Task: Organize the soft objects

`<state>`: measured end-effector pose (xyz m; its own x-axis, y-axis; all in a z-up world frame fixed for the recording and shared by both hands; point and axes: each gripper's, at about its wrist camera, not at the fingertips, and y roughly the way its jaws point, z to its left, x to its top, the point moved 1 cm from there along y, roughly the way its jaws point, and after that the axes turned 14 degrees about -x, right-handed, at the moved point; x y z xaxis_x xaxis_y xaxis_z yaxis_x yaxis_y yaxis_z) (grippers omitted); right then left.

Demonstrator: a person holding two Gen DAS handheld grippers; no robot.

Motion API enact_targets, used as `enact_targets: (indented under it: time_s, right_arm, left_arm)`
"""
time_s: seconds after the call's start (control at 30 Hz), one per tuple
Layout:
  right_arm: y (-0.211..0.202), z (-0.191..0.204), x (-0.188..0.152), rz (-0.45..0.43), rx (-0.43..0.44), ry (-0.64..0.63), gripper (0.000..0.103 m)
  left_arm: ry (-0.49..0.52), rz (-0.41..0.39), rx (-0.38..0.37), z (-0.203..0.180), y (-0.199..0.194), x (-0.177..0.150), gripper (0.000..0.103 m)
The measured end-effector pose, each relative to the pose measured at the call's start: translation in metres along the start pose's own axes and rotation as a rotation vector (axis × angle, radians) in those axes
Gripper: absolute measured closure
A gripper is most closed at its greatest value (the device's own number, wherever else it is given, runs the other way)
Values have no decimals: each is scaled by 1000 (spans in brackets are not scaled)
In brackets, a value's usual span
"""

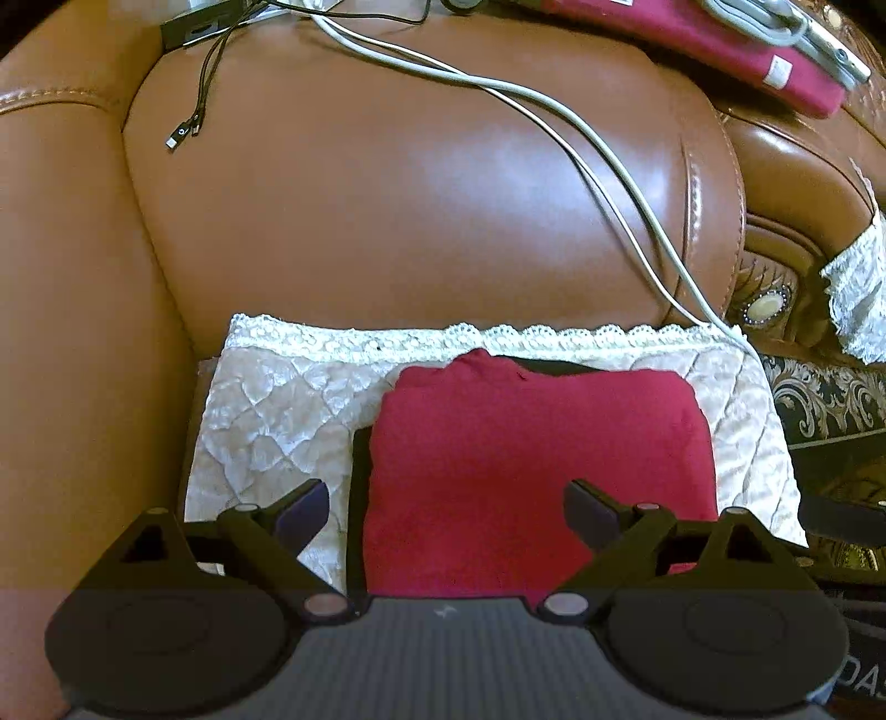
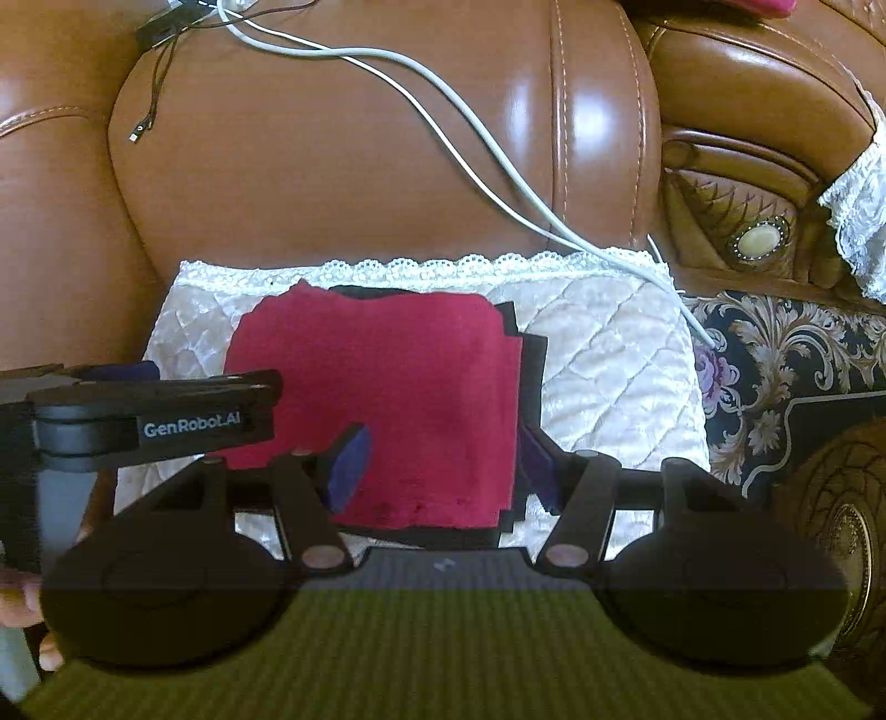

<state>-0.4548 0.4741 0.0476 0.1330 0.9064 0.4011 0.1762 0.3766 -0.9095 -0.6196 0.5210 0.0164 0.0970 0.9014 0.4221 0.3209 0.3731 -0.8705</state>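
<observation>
A folded red cloth (image 1: 531, 471) (image 2: 382, 410) lies on a black folded cloth (image 2: 531, 382), whose edges (image 1: 359, 498) stick out beneath it. Both rest on a white quilted seat cover (image 1: 266, 421) (image 2: 609, 354) of a brown leather sofa. My left gripper (image 1: 446, 512) hovers open over the near part of the red cloth, fingers wide apart. My right gripper (image 2: 443, 471) is open too, low over the red cloth's near right edge. The left gripper's body (image 2: 149, 421) shows at the left of the right wrist view. Another red cloth (image 1: 720, 50) lies on top of the sofa back.
White cables (image 1: 554, 122) (image 2: 443, 127) run down the sofa backrest (image 1: 415, 194) onto the cover. Thin black cables (image 1: 194, 111) hang at the upper left. A carved armrest (image 2: 758, 238) with white lace (image 1: 858, 288) stands at the right, above a patterned dark rug (image 2: 786, 360).
</observation>
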Motion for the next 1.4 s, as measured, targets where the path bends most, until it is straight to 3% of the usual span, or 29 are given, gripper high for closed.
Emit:
enact_targets:
  time_s: [1.07, 1.4]
  right_arm:
    - [-19, -19, -70, -25, 33, 0, 35]
    - [-23, -24, -89, -54, 84, 15, 35]
  left_arm:
    - [44, 28, 71, -22, -24, -67, 8]
    - [68, 23, 60, -31, -27, -88, 8]
